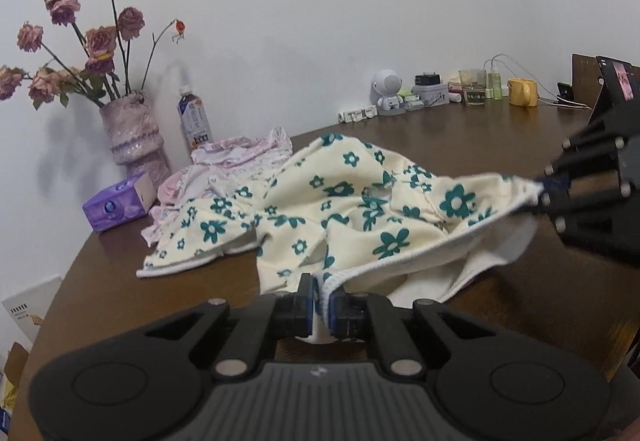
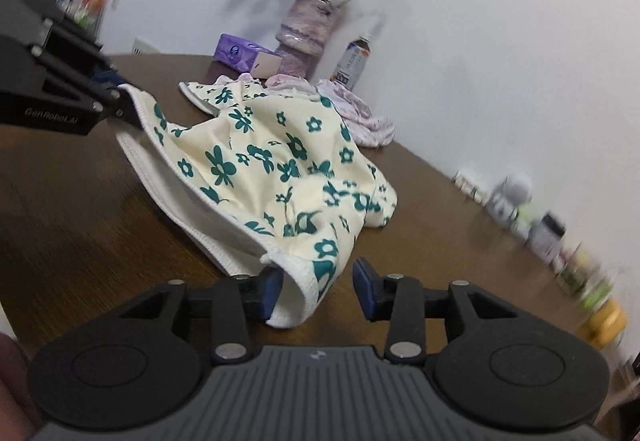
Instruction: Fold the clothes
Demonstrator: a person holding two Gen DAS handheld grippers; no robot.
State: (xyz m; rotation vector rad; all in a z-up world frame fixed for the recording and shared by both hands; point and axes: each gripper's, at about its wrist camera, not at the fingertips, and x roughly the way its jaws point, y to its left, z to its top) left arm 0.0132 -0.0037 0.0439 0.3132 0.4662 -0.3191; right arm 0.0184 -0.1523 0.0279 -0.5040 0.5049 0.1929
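Observation:
A cream garment with teal flowers [image 1: 344,209] lies crumpled on the brown table [image 1: 440,133], its white-trimmed hem stretched between both grippers. In the left wrist view my left gripper [image 1: 322,305] is shut on the white hem at the near edge. The right gripper [image 1: 542,191] meets the hem's other end at the right. In the right wrist view the garment [image 2: 260,161] spreads ahead, and the right gripper [image 2: 318,277] has its jaws apart. The hem rests against its left pad [image 2: 272,287] only. The left gripper [image 2: 122,103] pinches the far corner at the left.
A pink garment [image 1: 240,161] lies behind the floral one. Near the wall stand a vase of dried roses [image 1: 134,137], a purple tissue pack [image 1: 118,205] and a bottle [image 1: 194,121]. A white figurine [image 1: 388,93], a glass [image 1: 474,87], a yellow mug [image 1: 522,91] and a propped screen [image 1: 616,81] line the back right.

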